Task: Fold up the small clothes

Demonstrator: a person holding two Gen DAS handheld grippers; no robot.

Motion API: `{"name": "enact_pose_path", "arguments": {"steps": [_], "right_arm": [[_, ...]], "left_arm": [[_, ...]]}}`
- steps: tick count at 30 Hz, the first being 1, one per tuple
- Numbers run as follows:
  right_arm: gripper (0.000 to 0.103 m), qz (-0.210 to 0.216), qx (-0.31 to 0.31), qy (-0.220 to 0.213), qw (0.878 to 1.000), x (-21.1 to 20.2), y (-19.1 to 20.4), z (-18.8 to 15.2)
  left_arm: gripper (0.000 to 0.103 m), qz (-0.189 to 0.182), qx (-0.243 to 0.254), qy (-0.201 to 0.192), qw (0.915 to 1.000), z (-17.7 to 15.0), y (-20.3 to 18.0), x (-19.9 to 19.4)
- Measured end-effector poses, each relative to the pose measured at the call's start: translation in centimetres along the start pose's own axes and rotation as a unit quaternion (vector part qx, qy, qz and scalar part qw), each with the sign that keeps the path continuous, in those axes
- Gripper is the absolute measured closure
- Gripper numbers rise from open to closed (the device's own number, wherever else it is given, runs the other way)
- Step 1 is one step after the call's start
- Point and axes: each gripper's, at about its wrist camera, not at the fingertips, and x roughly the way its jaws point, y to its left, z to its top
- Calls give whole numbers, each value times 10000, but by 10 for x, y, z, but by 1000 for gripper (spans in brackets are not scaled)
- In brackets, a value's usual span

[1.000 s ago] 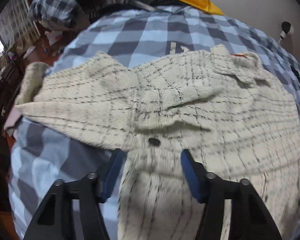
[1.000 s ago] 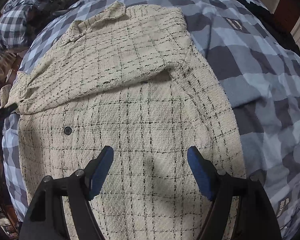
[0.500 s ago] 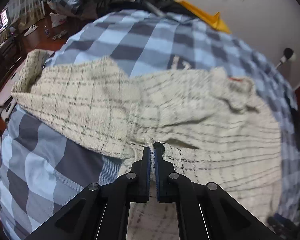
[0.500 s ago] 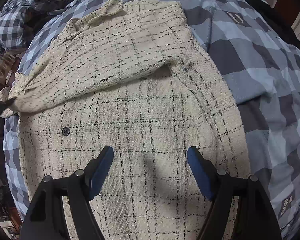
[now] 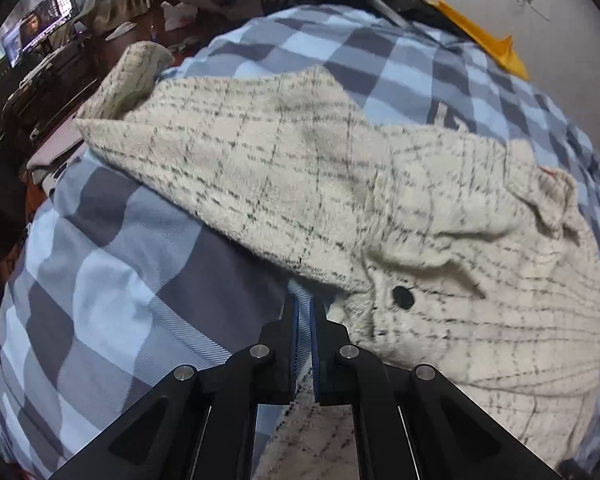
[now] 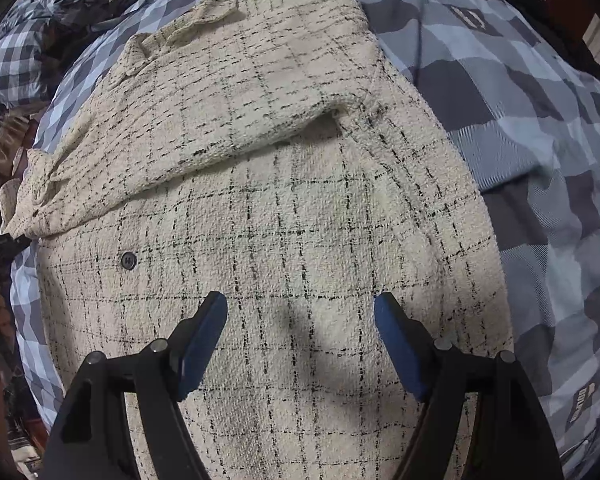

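Over the jacket (image 6: 300,208), right tongs (image 6: 300,316) spread; left tongs (image 5: 304,308) pinching its edge.

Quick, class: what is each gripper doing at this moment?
Left gripper: closed, pinching the edge of the cream black-checked woven jacket.
Right gripper: open, above the jacket, holding nothing.

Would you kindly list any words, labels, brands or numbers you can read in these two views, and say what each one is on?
No text reads clearly.
Woven logo patches on the checked duvet, one at and one at: lettering too small and distorted to read.
Pale mark on the duvet beyond the cream tweed jacket, at: blurred.
Monitor: picture only, nothing legible.
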Motion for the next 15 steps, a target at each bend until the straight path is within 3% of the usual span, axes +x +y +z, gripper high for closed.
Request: {"name": "enact_pose_path", "arguments": {"steps": [4, 7, 11, 15], "right_arm": [[30, -1, 57, -28, 10000, 0, -4, 3], [30, 5, 150, -18, 9999, 3, -10, 4], [30, 80, 235, 81, 9997, 5, -11, 3], [30, 84, 194, 41, 9998, 4, -9, 4]], "left_arm": [[98, -398, 513, -206, 9977, -4, -24, -25], [98, -971, 830, -61, 9918, -13, -47, -35], [98, -1027, 1355, -34, 9854, -34, -84, -40], [92, -1535, 1676, 253, 9735, -59, -112, -36]]}}
